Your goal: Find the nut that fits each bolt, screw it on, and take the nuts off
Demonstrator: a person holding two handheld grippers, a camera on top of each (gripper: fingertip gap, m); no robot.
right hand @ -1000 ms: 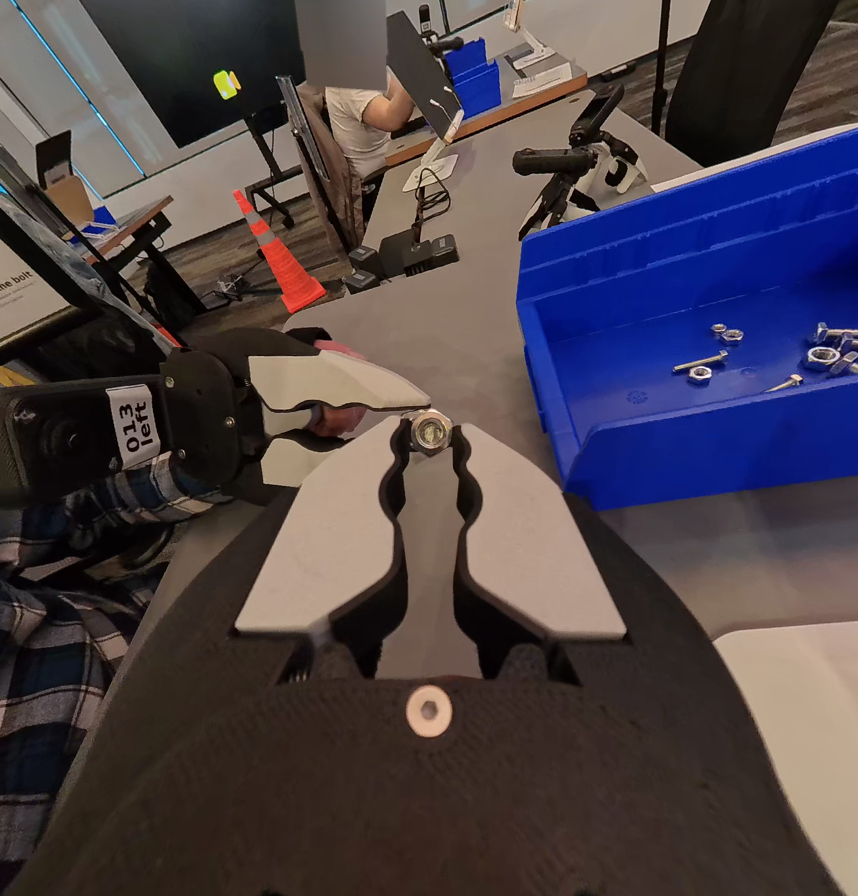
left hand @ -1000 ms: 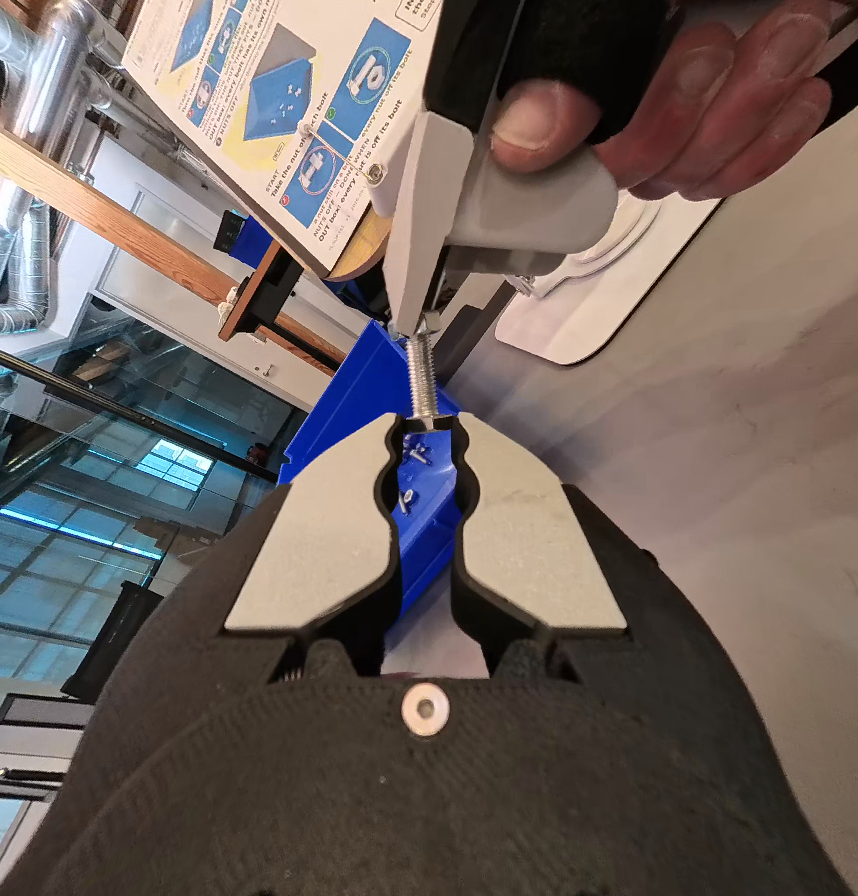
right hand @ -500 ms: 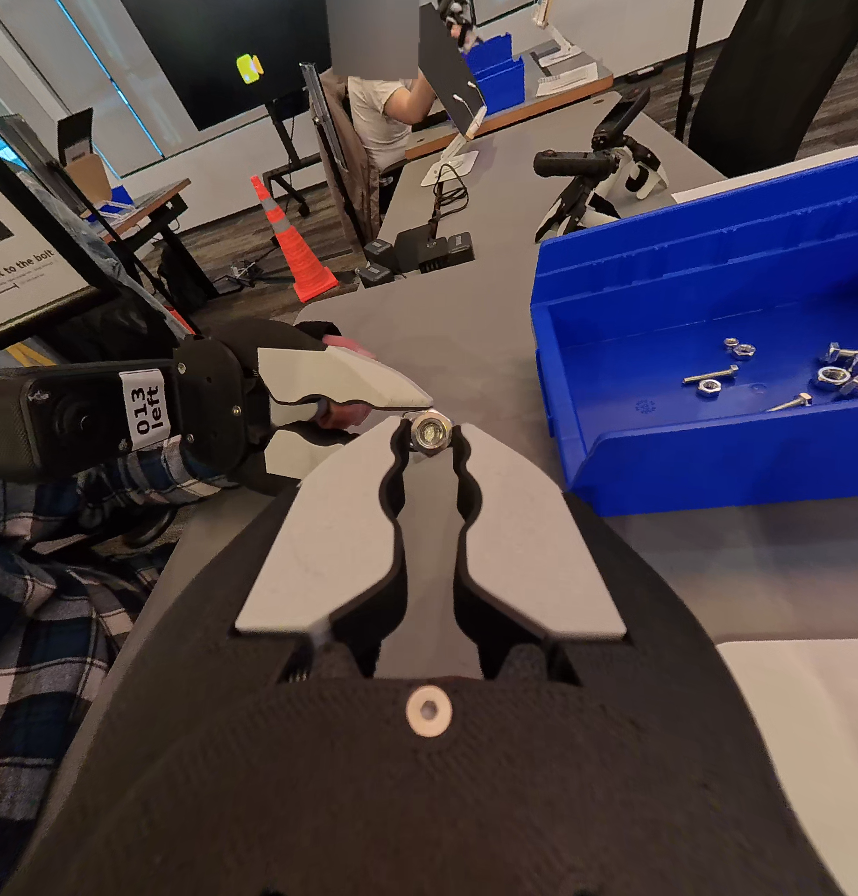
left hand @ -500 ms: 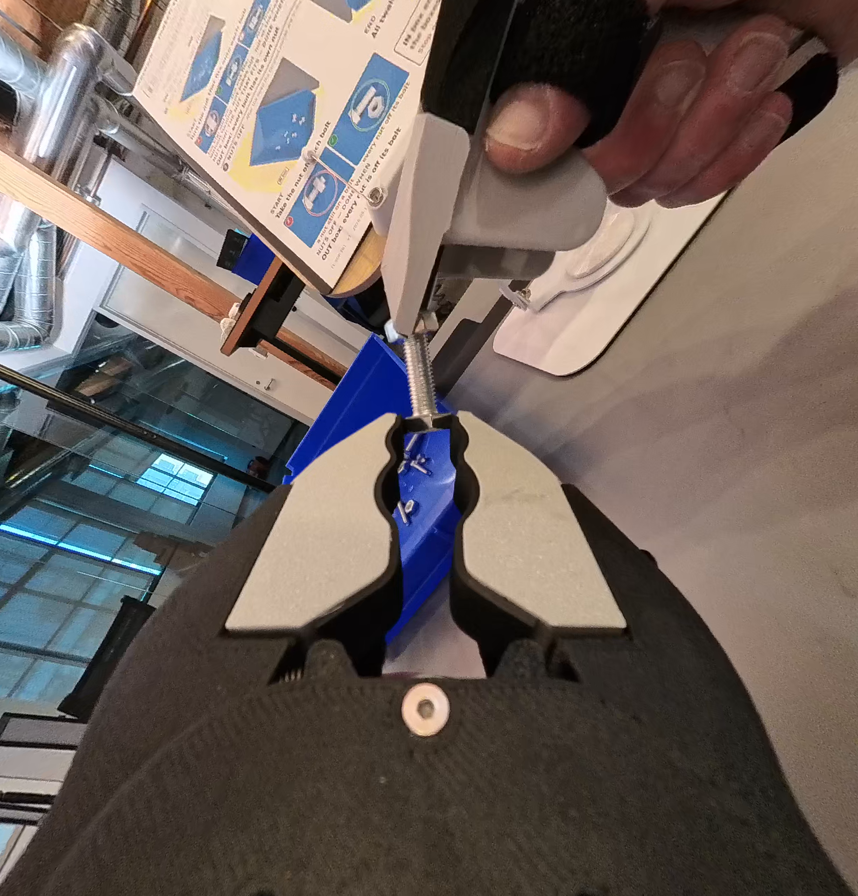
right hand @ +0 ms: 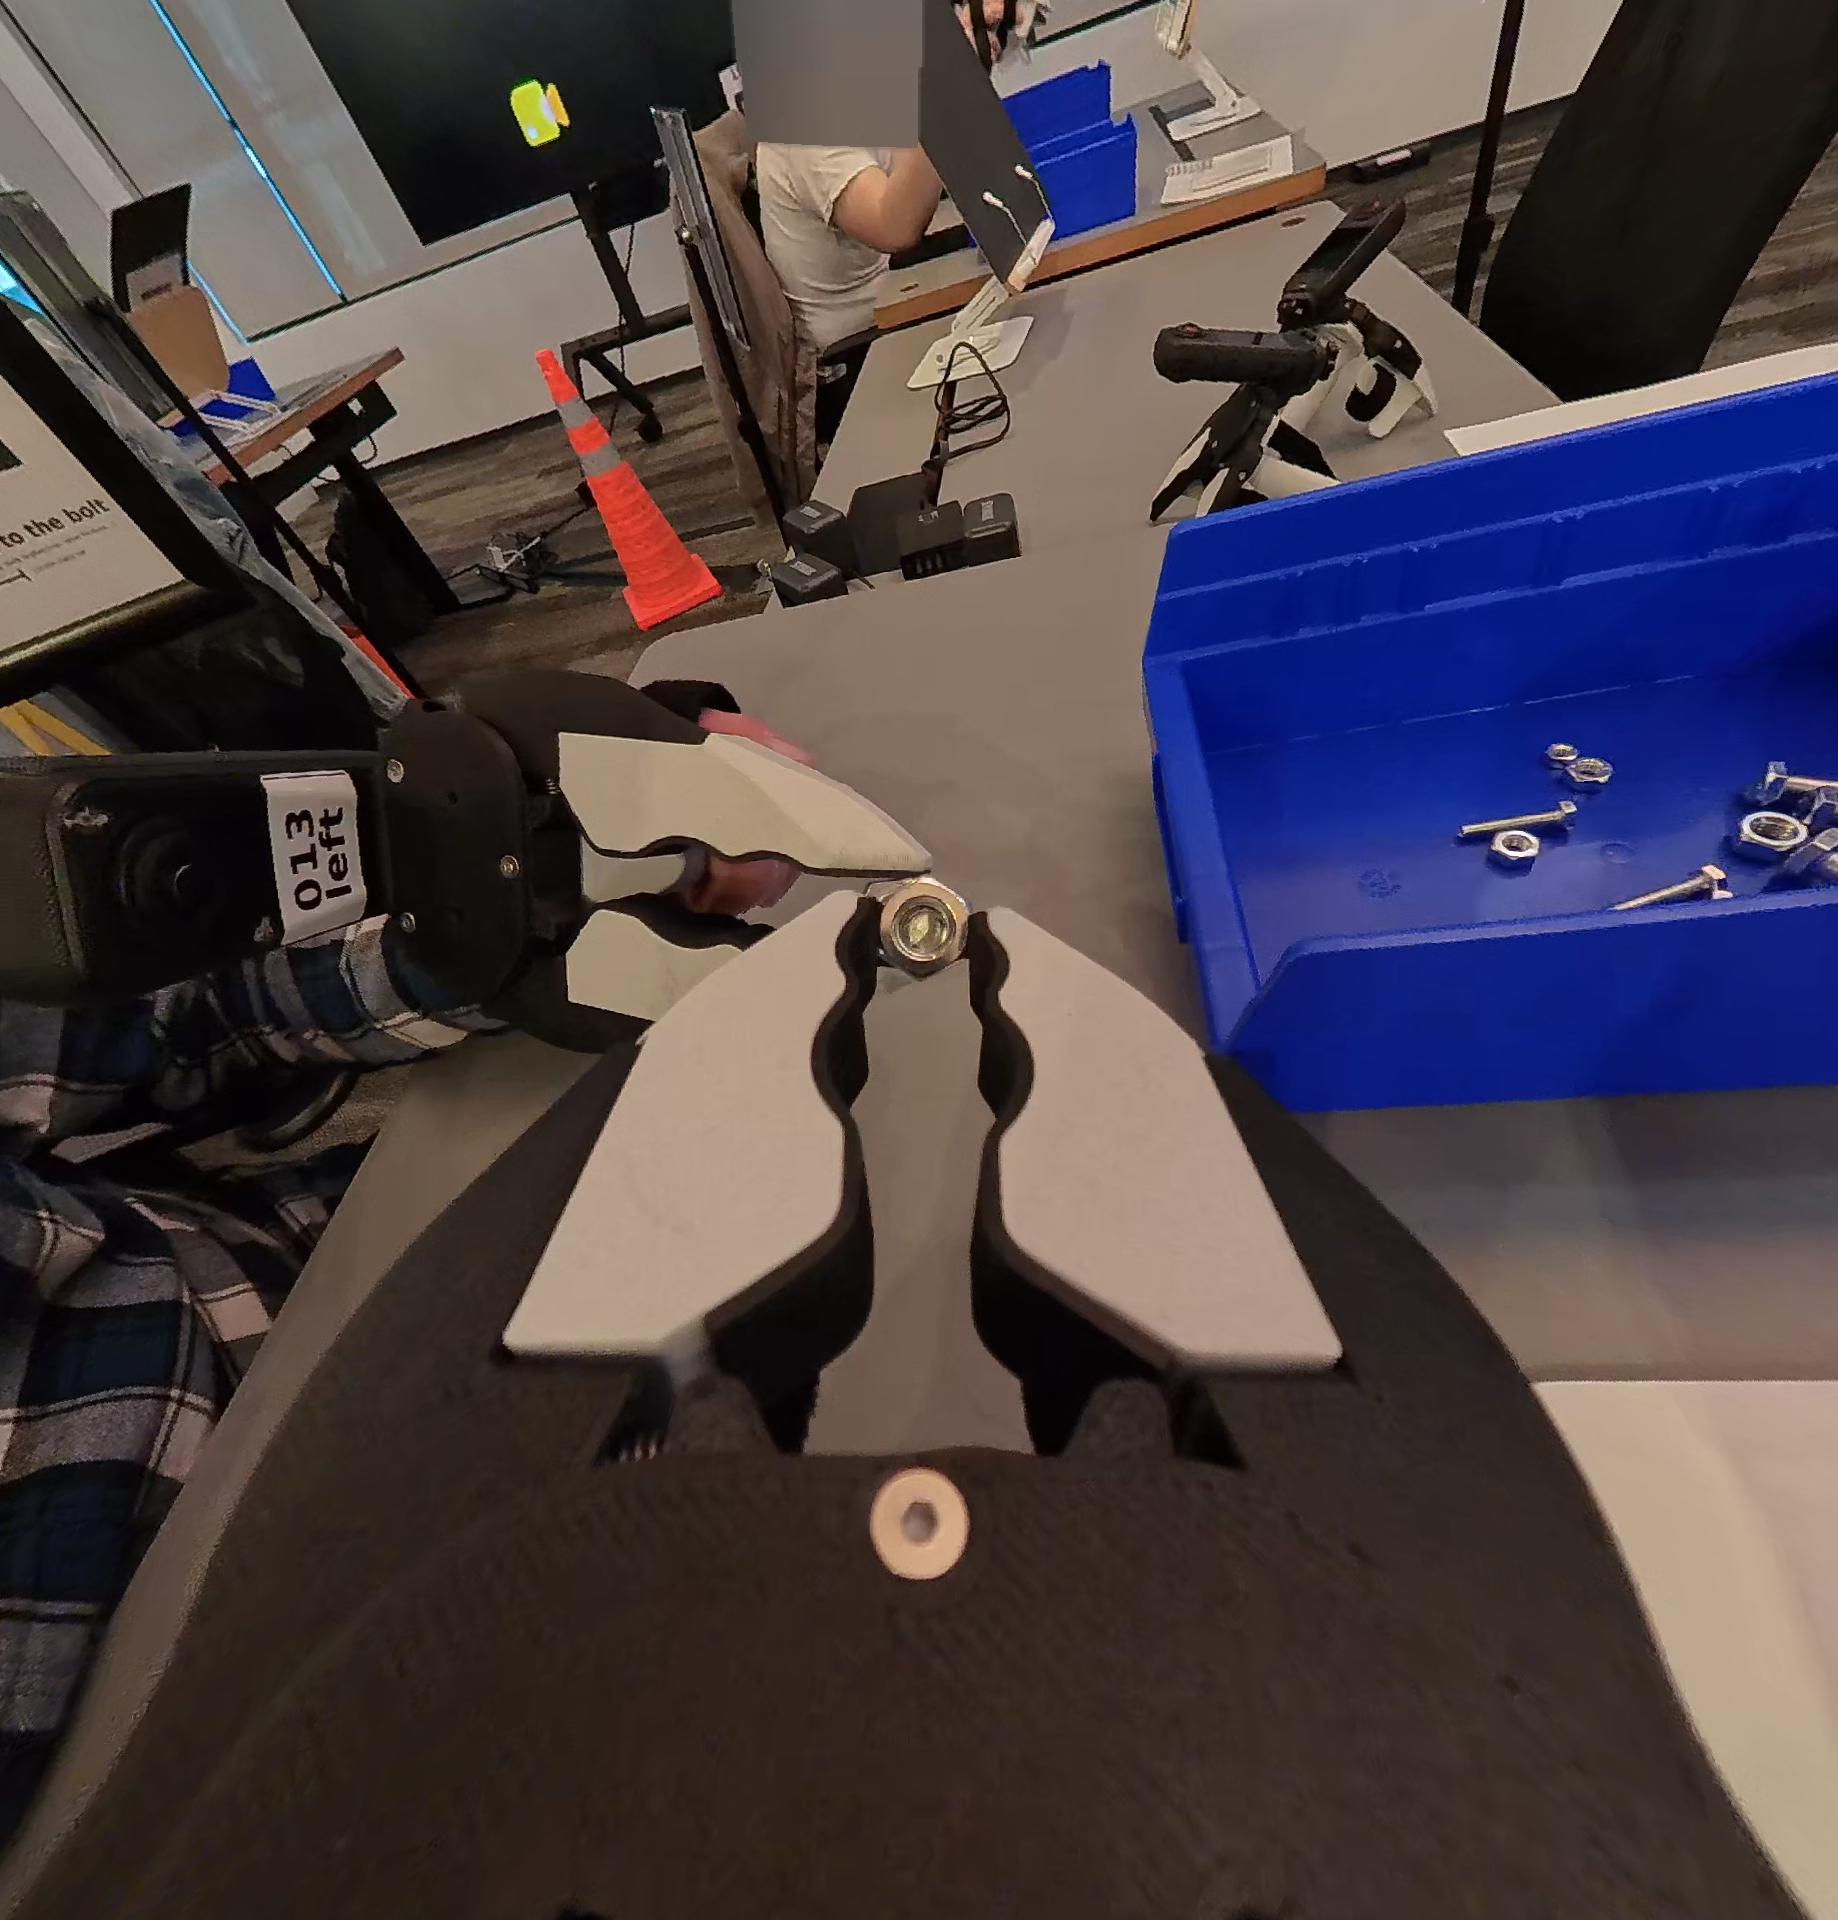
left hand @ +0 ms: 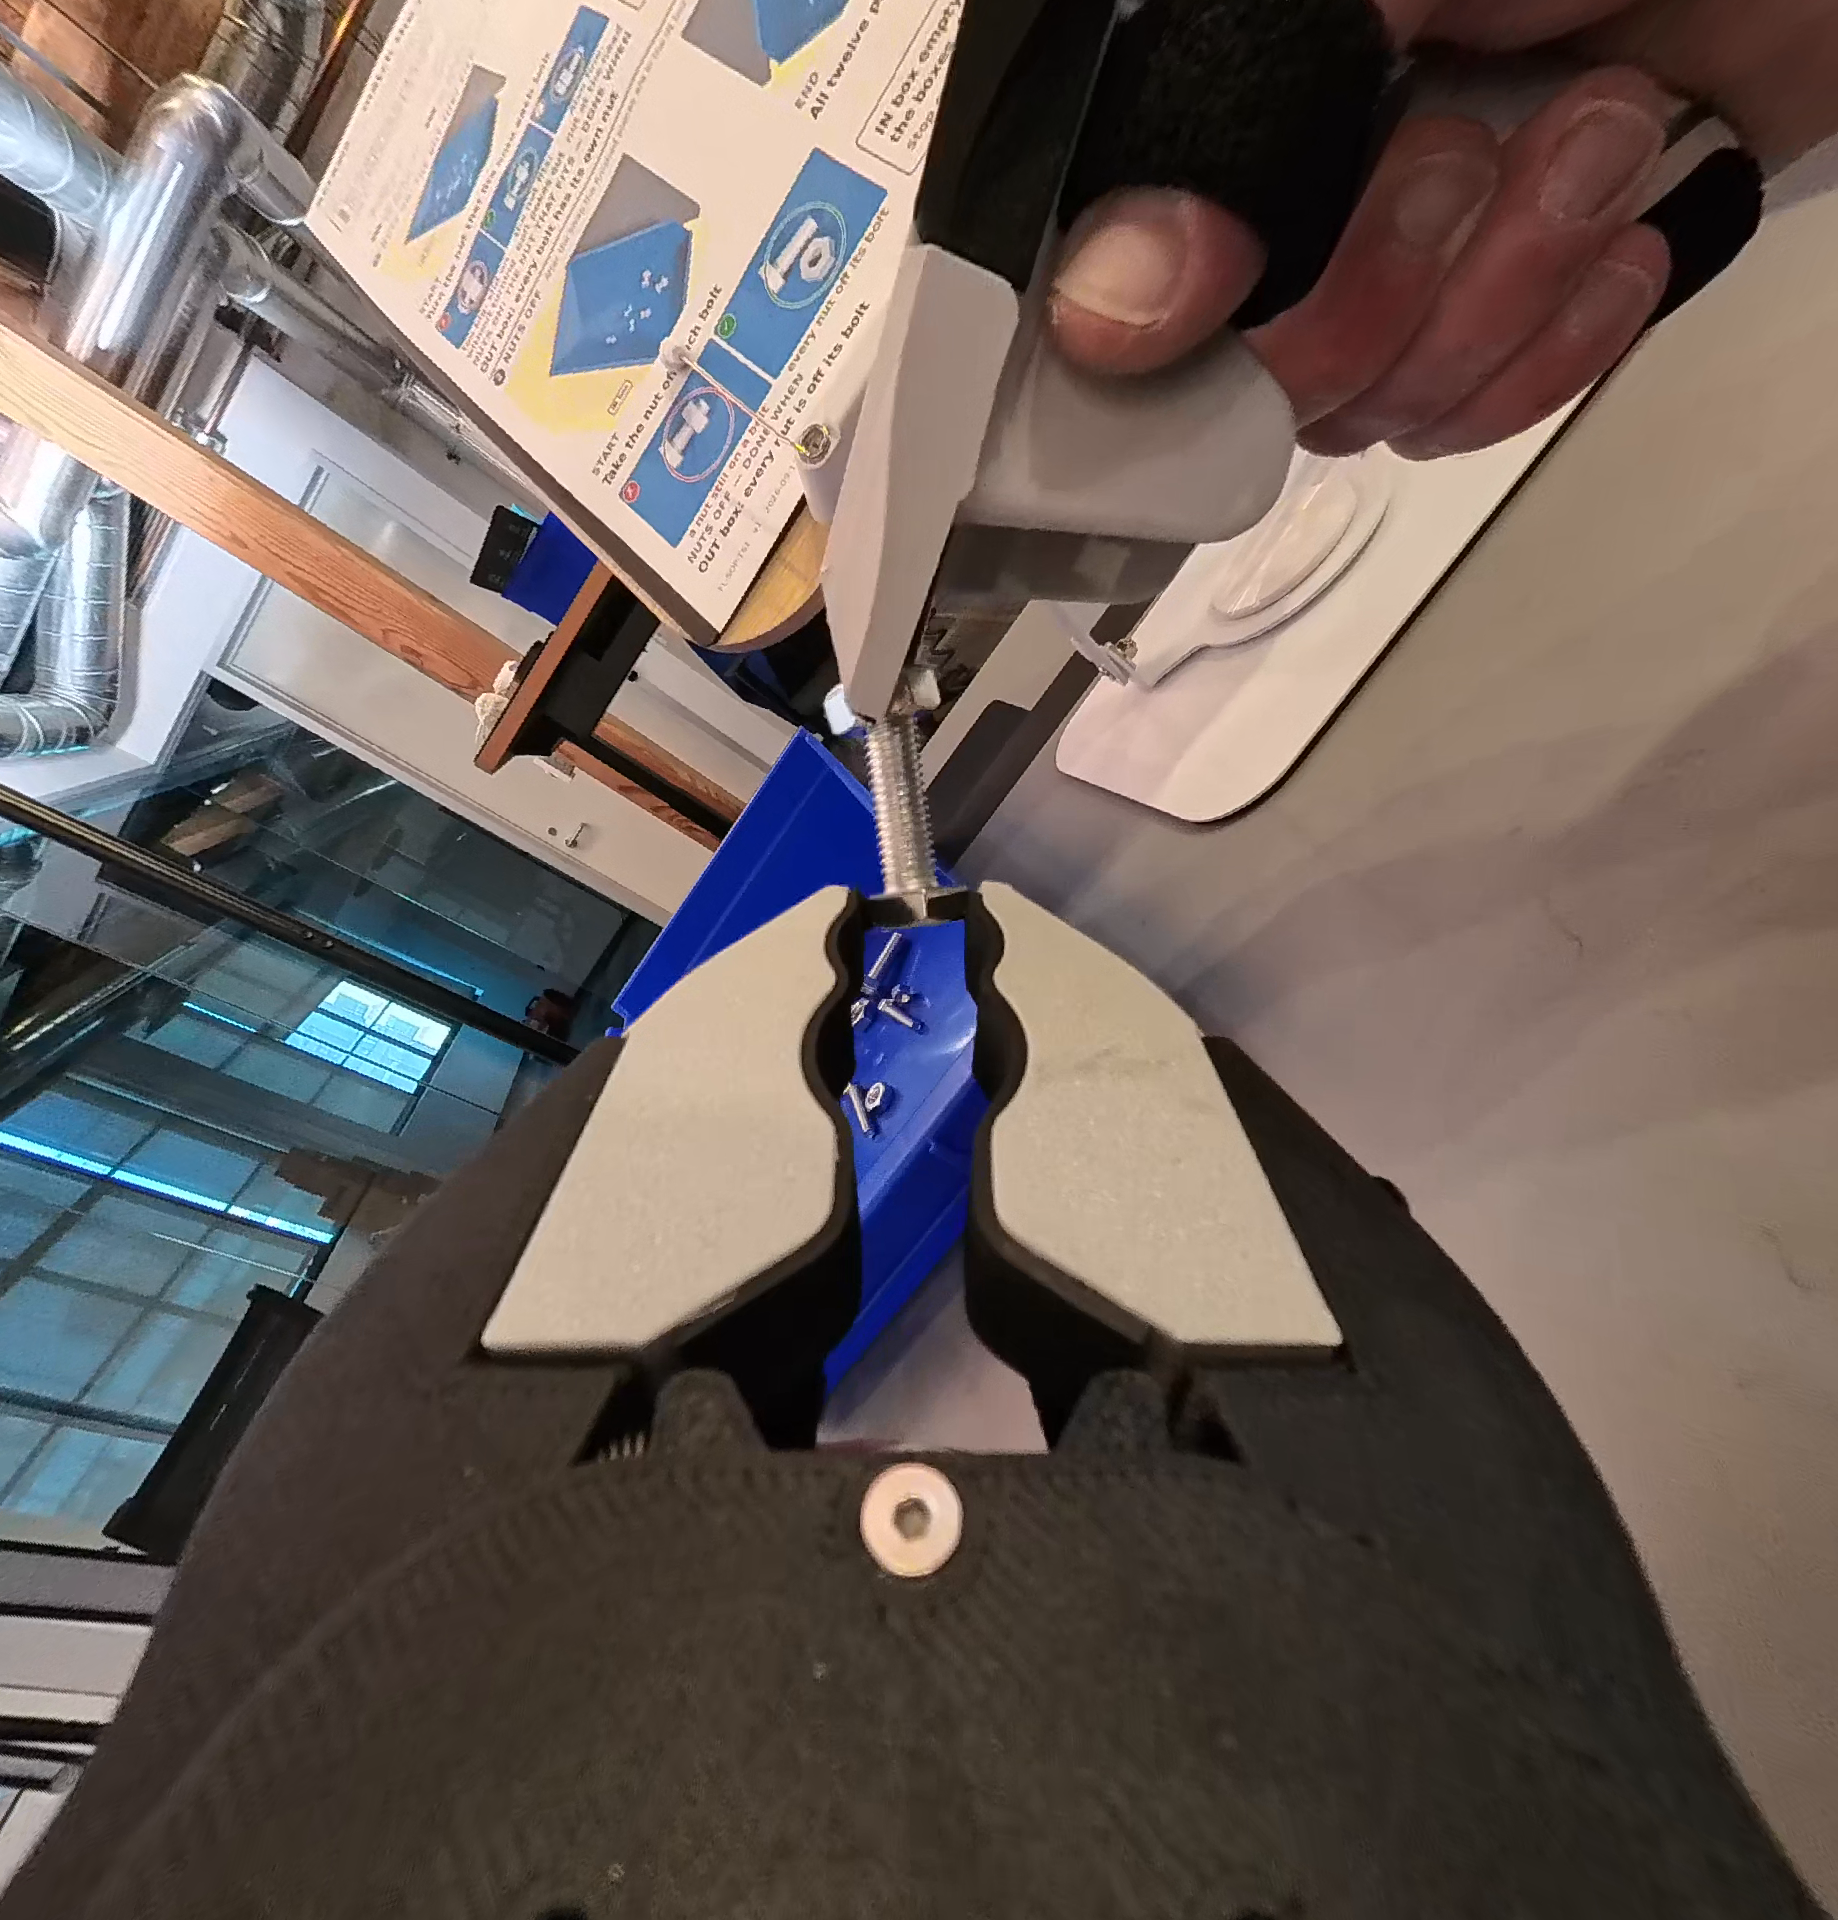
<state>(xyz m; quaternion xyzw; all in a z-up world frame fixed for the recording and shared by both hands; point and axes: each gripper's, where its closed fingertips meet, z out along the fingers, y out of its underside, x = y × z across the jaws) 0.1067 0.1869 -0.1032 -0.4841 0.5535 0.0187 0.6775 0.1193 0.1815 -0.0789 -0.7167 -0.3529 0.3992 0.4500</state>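
White label (right hand: 312, 857) marks the left gripper (left hand: 910, 906) — fingers pinching a bolt (left hand: 902, 821); right gripper (right hand: 920, 928) fingers pinching its nut (right hand: 920, 925).

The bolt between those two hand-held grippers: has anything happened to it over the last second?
Hardly anything. The left hand-held gripper keeps the bolt clamped by its head, and the right hand-held gripper stays shut on the nut at the bolt's far end. Only the background slid slightly, so both hands drifted a little together. The blue bin and its loose hardware look unchanged.
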